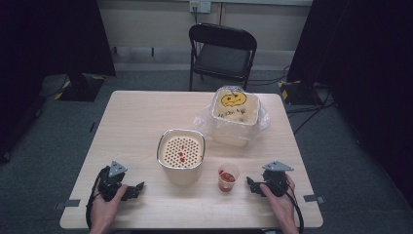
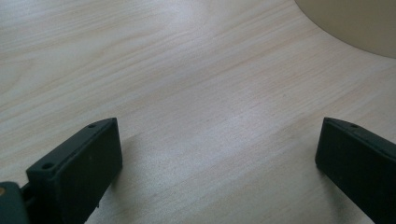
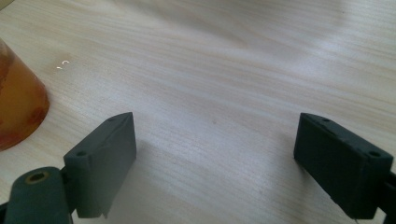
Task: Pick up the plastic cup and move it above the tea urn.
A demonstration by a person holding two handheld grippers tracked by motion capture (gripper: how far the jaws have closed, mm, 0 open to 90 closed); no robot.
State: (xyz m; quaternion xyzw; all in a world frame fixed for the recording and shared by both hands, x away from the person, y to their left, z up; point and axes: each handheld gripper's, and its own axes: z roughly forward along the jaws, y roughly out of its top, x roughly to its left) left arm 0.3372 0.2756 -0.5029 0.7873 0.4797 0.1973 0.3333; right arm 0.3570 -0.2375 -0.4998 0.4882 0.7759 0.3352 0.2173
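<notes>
A cream container with a perforated insert (image 1: 180,155) stands at the middle front of the wooden table (image 1: 136,117); red bits lie on the insert. To its right sits a small clear cup (image 1: 228,177) holding red pieces, also at the left edge of the right gripper view as the cup (image 3: 16,107). My left gripper (image 1: 139,189) rests near the front left, open, bare wood between its jaws (image 2: 219,154); the container's base (image 2: 355,23) shows top right. My right gripper (image 1: 250,185) sits just right of the cup, open and holding nothing (image 3: 215,158).
A cream tub with a yellow face drawn on its lid (image 1: 234,109) sits in clear plastic wrap at the back right of the table. A black folding chair (image 1: 221,53) stands beyond the far edge. Dark curtains hang at both sides.
</notes>
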